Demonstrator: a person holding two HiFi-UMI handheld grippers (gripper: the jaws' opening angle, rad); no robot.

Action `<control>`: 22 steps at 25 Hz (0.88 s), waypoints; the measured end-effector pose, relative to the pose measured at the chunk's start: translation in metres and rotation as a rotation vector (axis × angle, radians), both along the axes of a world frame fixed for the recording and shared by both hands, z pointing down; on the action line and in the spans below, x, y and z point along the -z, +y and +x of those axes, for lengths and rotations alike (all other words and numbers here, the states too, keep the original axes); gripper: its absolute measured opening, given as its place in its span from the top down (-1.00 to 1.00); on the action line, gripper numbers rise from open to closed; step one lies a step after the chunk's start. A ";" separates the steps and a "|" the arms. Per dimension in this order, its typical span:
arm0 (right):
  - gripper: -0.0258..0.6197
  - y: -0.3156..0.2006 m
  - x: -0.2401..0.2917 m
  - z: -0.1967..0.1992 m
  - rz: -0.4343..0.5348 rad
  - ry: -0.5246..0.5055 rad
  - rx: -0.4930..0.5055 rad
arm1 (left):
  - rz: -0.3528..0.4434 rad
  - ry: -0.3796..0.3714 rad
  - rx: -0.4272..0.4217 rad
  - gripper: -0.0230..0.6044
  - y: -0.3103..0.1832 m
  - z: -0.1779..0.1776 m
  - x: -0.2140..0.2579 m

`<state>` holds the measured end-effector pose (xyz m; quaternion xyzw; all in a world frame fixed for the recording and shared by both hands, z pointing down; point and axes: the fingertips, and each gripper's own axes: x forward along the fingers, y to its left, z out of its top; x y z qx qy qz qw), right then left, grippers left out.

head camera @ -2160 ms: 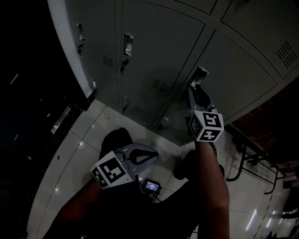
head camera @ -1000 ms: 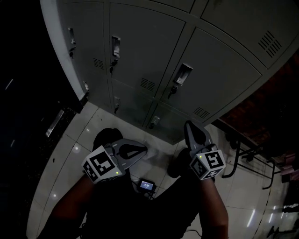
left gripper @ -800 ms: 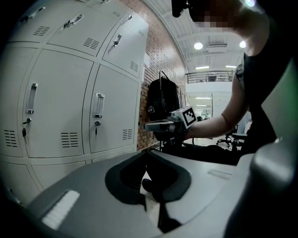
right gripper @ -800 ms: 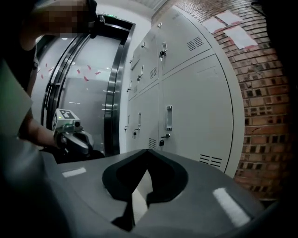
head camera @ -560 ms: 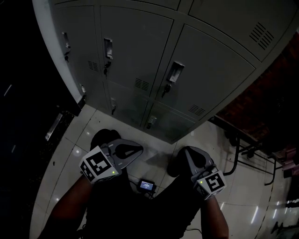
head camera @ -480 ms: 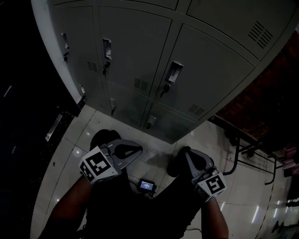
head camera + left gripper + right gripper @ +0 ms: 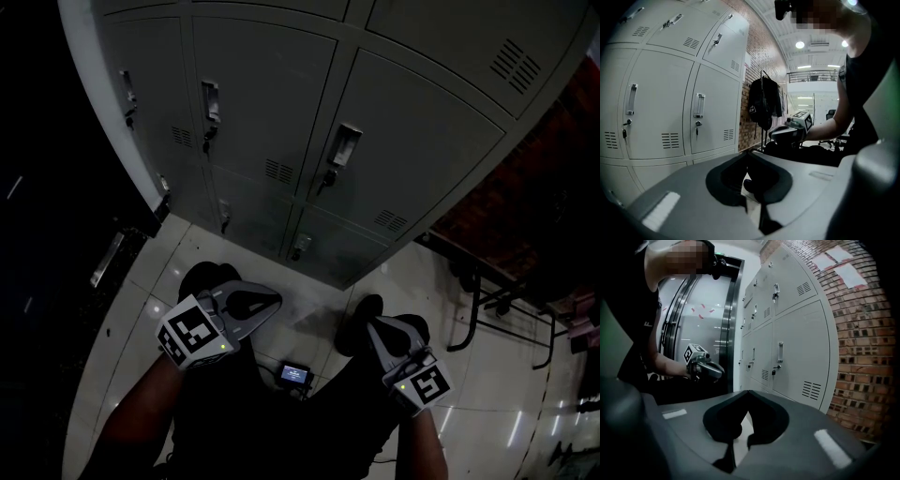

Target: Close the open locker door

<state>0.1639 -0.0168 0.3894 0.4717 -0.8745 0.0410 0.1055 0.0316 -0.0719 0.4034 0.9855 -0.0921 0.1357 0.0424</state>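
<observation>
My right gripper (image 7: 373, 326) and left gripper (image 7: 274, 300) hang low, both with jaws pressed together on nothing. The locker door (image 7: 422, 136) sits flush in the bank ahead. It looks like thin, stiff, light sheet metal, so I'd push beside its handle (image 7: 343, 145).

- The head view is very dim, nearly black along its left edge; the lockers (image 7: 281, 112) show only as dull grey.
- Thin glints of reflected light streak the glossy floor (image 7: 487, 403) at lower right.
- Both gripper views are much brighter (round ceiling lights (image 7: 800, 45) glow in the left one), with dark vignetted corners and fisheye-bowed straight edges.
</observation>
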 end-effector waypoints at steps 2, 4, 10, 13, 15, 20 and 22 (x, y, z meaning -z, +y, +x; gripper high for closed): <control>0.92 -0.001 -0.001 0.002 -0.007 -0.010 -0.007 | 0.002 0.003 -0.002 0.89 0.001 0.001 0.001; 0.92 -0.001 -0.001 0.002 -0.010 -0.012 -0.008 | 0.001 0.001 -0.003 0.89 0.001 0.001 0.001; 0.92 -0.001 -0.001 0.002 -0.013 -0.015 -0.007 | 0.005 0.000 0.002 0.89 0.000 0.001 -0.001; 0.92 -0.002 -0.001 0.002 -0.010 -0.015 -0.006 | 0.008 -0.007 0.002 0.89 -0.001 0.000 -0.002; 0.92 -0.001 -0.001 0.002 -0.009 -0.014 -0.006 | 0.005 -0.007 0.000 0.89 0.000 0.001 0.000; 0.92 -0.001 -0.001 0.002 -0.012 -0.015 -0.009 | 0.001 -0.003 0.000 0.89 0.001 0.001 0.000; 0.92 -0.001 -0.002 0.002 -0.014 -0.013 -0.011 | 0.005 -0.002 0.000 0.89 0.000 0.001 0.000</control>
